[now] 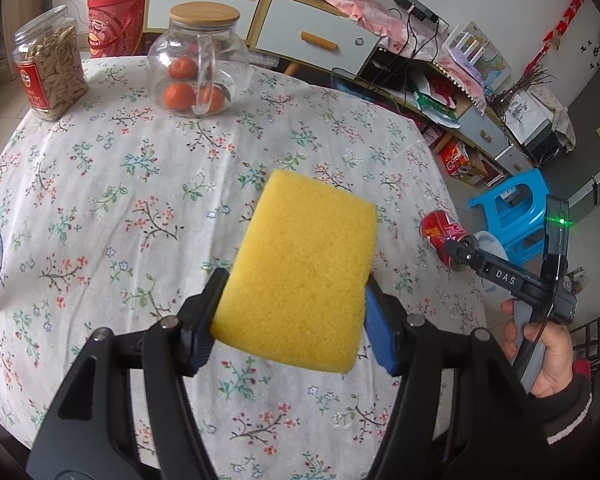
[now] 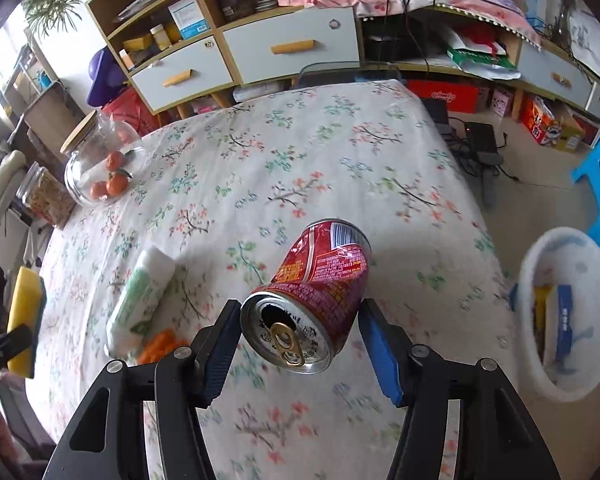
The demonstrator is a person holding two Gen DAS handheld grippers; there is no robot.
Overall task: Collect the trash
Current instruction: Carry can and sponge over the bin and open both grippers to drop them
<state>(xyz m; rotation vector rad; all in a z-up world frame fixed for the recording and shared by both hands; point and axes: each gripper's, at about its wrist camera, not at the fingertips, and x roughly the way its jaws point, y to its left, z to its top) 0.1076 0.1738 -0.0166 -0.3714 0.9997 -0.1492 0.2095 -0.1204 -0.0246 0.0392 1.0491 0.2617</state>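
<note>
Clamped in the left gripper (image 1: 288, 320), a yellow sponge (image 1: 300, 276) hangs over the table (image 1: 140, 184); the right gripper (image 2: 296, 344) pinches a dented red can (image 2: 320, 280) near the table's right edge, seemingly beside a white bin (image 2: 568, 312).

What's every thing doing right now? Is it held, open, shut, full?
Sponge: held up by the left tool.
Red can: dented, opened, held by the right tool.
Glass jar: lid on, oranges inside.
White bin: open, trash inside.
Green-white tube: lying on the table.
</note>
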